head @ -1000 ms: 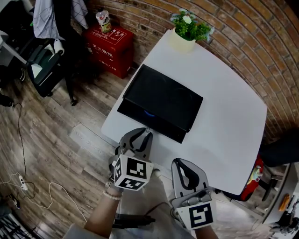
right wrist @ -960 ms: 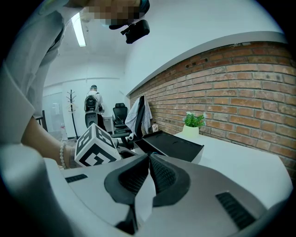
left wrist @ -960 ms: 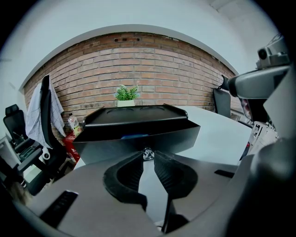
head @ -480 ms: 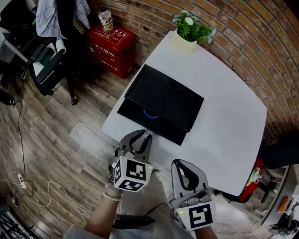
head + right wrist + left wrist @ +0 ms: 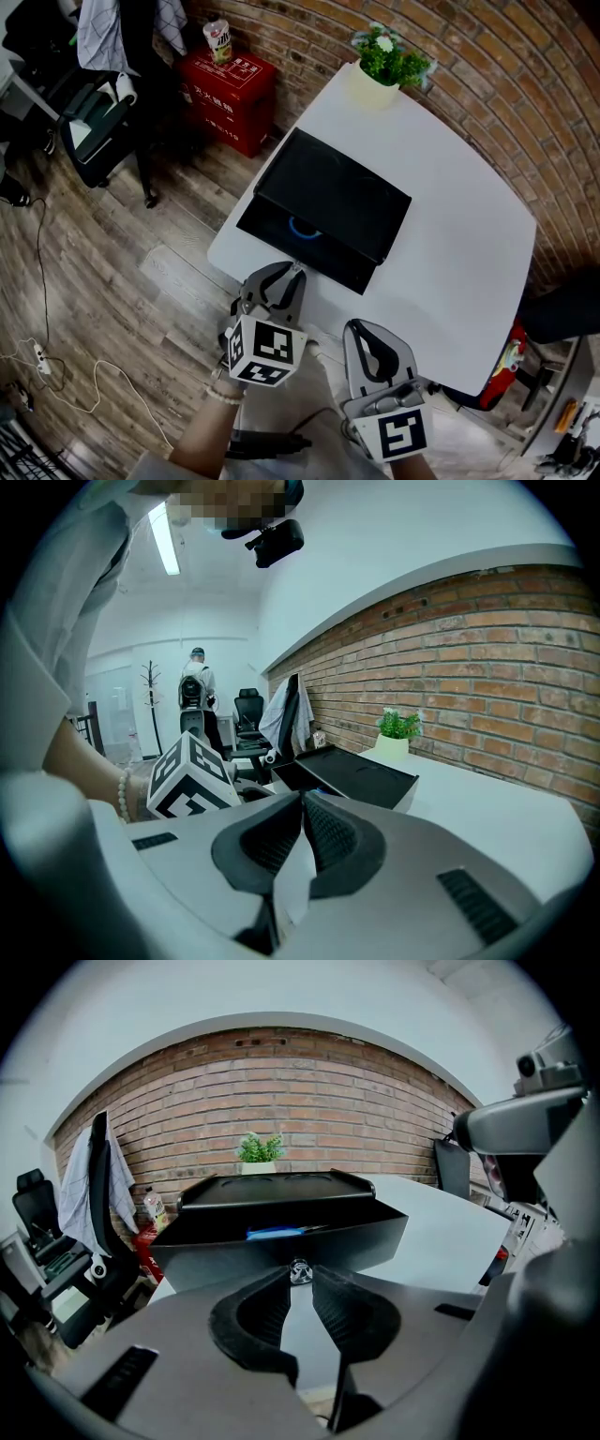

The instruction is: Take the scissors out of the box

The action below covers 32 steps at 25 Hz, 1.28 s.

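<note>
From the head view, the black box (image 5: 333, 202) sits in the upper middle of the frame on my white desk (image 5: 450, 234), and its drawer (image 5: 305, 246) stands a little way out toward me. In the gap I see a blue ring, which I take for the handle of the scissors (image 5: 302, 228); they lie inside, not yet lifted. My left tool (image 5: 296, 267) reaches to the drawer's front edge at centre frame. My right tool (image 5: 364, 328) hangs lower right, off the desk, well apart from the box.

In the left gripper view, the jaws are pinched on the drawer's small silver knob (image 5: 299, 1270) at mid-frame. I judge that grip is for drawing the drawer out, so the blue handle (image 5: 277, 1233) above it comes within reach.

In the right gripper view, the jaws are pressed together with nothing between them. The box (image 5: 361, 772) shows right of centre. I keep this tool back, probably ready to reach in.
</note>
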{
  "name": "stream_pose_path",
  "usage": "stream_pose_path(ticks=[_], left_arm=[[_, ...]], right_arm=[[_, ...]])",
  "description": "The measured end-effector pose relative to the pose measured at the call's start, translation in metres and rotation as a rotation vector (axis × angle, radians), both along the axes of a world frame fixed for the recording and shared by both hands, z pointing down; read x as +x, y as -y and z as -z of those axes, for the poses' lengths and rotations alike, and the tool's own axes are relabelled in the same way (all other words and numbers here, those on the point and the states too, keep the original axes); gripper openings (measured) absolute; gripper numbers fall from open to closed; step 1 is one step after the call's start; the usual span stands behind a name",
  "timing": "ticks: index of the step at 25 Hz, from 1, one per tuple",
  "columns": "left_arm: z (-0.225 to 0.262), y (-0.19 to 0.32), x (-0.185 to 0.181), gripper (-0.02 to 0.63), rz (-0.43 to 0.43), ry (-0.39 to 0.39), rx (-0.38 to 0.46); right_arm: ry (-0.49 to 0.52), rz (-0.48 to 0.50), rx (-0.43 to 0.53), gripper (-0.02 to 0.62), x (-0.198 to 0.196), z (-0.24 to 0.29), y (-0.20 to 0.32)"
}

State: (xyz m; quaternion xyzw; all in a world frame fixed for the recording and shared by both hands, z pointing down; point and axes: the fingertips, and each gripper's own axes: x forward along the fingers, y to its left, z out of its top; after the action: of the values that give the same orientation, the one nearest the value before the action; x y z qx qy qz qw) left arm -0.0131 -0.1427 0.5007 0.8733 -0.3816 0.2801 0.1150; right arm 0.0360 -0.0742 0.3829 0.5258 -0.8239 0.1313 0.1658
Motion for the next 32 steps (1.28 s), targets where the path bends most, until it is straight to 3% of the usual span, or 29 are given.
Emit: stream_pose_path(ticks=[32], left_arm=[[0.0,-0.015,-0.007,0.084,0.012,-0.001,0.003]], right_arm=[[0.002,0.022,0.004,0.043,-0.004,0.0,-0.007]])
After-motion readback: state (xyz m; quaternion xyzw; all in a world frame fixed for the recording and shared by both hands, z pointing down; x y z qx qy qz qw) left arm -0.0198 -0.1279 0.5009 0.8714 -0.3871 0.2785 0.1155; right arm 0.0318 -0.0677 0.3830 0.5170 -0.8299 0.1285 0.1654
